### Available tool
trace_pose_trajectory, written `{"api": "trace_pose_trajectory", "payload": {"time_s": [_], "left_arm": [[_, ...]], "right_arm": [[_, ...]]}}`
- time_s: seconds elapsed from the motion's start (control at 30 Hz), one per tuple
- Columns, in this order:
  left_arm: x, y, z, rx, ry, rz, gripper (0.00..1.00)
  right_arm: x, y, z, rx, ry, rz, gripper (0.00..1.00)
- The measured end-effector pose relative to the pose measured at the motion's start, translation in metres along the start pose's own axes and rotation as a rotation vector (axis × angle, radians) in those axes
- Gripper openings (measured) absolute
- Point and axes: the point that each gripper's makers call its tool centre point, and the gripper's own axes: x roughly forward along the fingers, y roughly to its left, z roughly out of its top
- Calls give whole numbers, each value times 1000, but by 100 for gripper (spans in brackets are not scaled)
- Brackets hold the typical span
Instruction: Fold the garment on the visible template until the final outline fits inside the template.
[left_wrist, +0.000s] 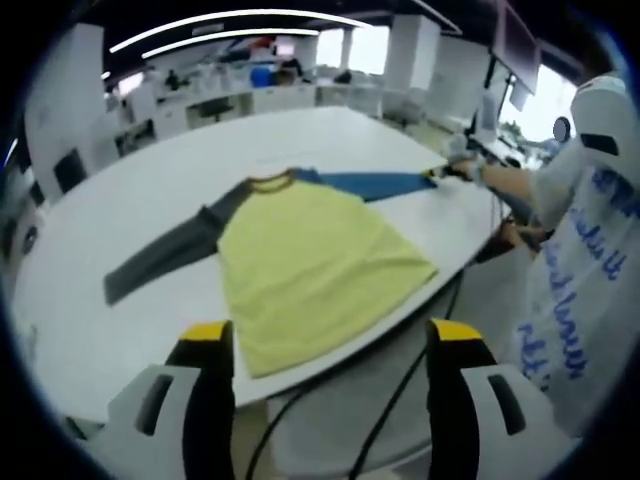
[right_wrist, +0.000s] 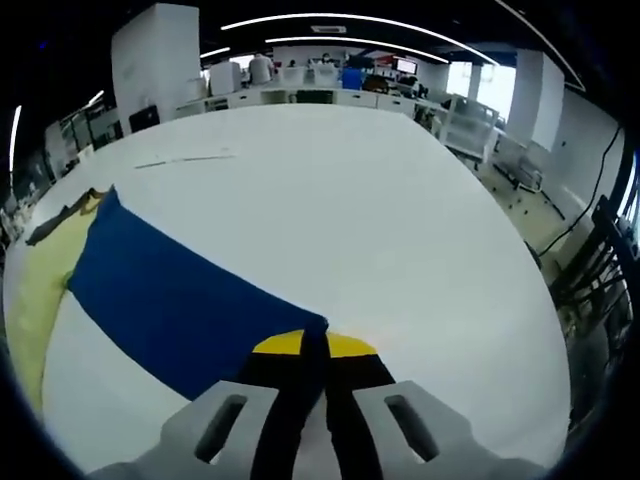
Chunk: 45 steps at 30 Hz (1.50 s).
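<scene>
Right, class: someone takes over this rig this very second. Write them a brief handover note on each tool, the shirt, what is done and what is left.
Left tool: open, holding nothing, hanging off the table edge near the shirt's hem.
Right tool: shut on the blue sleeve at its cuff.
Shirt: yellow body spread flat on the white table, grey sleeve stretched out to the side.
Done: blue sleeve gripped; no fold visible yet.
Left: fold both sleeves in, then the body. I can't make out a template outline.
</scene>
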Motion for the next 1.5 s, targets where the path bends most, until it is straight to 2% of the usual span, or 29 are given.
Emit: {"api": "trace_pose_trajectory", "payload": {"time_s": [0.5, 0.9, 1.5], "left_arm": [[-4, 2, 1, 11, -15, -6, 76], [-5, 2, 0, 16, -34, -23, 76], [-19, 9, 2, 50, -76, -21, 79]], "right_arm": [[-1, -4, 0, -41, 25, -29, 3], [-13, -5, 13, -42, -3, -30, 2], [-31, 31, 50, -125, -46, 0, 2]]}}
